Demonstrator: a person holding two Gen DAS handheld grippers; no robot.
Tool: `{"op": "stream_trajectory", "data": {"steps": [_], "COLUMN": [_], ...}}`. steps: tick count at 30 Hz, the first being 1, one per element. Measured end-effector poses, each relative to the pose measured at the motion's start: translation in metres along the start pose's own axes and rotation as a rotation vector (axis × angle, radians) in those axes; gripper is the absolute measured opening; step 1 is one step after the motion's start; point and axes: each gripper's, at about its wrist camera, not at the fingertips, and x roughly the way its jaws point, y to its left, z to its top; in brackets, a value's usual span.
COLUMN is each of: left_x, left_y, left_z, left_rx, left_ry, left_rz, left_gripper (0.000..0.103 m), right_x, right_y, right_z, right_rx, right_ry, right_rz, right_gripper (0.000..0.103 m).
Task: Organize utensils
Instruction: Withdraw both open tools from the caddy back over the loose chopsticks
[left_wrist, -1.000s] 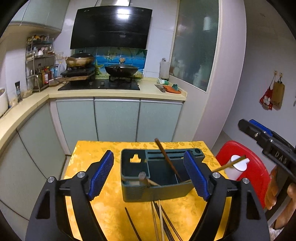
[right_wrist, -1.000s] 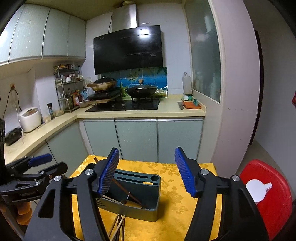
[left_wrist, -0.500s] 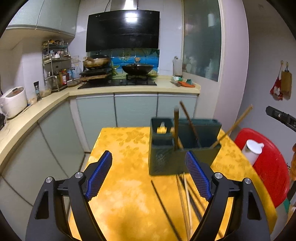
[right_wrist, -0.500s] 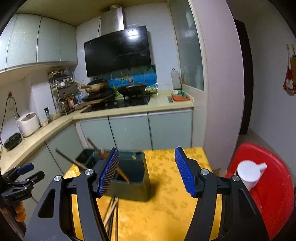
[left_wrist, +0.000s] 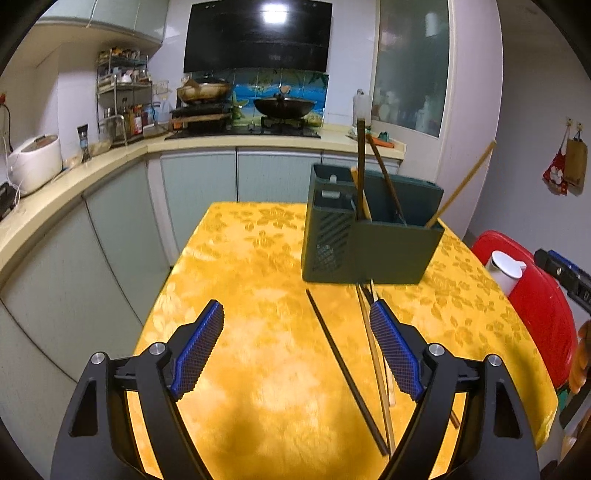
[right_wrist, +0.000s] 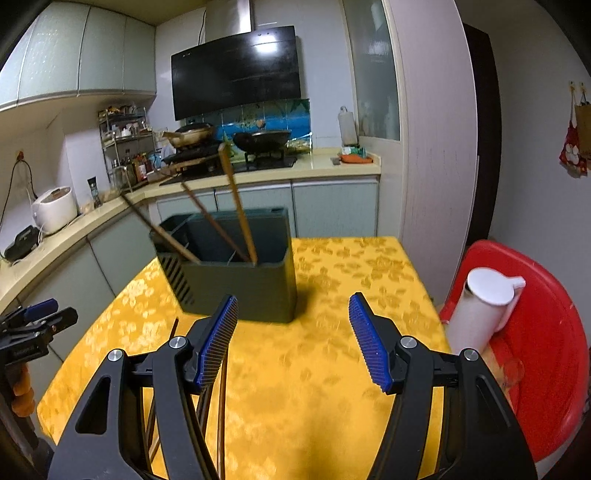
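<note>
Both grippers (left_wrist: 297, 325) (right_wrist: 291, 325) agape, empty, over yellow-clothed table (left_wrist: 251, 332); kitchen counter (left_wrist: 74, 177) behind.

The bench (left_wrist: 258, 332) wears a yellow cloth with a gold flower pattern. The holder (right_wrist: 240, 291) is dark green; chopsticks (left_wrist: 343, 362) are dark brown and tan. Each tool (left_wrist: 297, 343) is black with blue ribbed pads (right_wrist: 218, 343). The chair (right_wrist: 546, 332) is red, the jug (right_wrist: 480, 310) white.

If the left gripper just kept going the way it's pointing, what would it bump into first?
Probably the yellow tablecloth itself: the left gripper angles down at bare cloth, with the loose chopsticks lying just right of that line and the green holder farther off. Depth is uncertain.
</note>
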Motion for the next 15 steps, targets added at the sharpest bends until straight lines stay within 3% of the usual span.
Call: {"op": "stream_trajectory", "data": {"steps": [15], "left_x": [0.012], "left_y": [-0.018], "left_z": [-0.076], "left_rx": [-0.002], "left_ry": [0.148], "left_rz": [-0.028], "left_gripper": [0.079], "right_x": [-0.022], "right_y": [0.017], "right_z": [-0.077], "right_rx": [-0.025], "right_ry": [0.071], "right_rz": [-0.010], "right_gripper": [0.061]}}
